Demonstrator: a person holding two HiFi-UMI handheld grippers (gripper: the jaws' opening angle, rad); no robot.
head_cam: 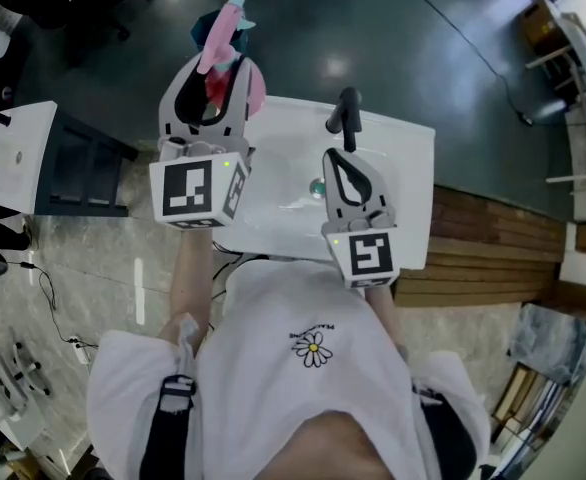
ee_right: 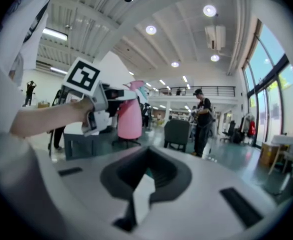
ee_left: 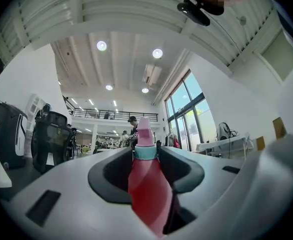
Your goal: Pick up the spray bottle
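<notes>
The spray bottle is pink, with a teal collar and a pink nozzle. It is in the air above the left end of the white sink, and my left gripper is shut on its body. The left gripper view has the bottle upright between the jaws, its nozzle above the left gripper tips. In the right gripper view the bottle hangs at the left, in the raised left gripper. My right gripper is over the basin, shut and holding nothing; its jaws meet at the tips.
A black faucet stands at the sink's far rim, with a drain in the basin. A white-topped dark cabinet is on the left and wooden boards on the right. A person and a chair stand farther off.
</notes>
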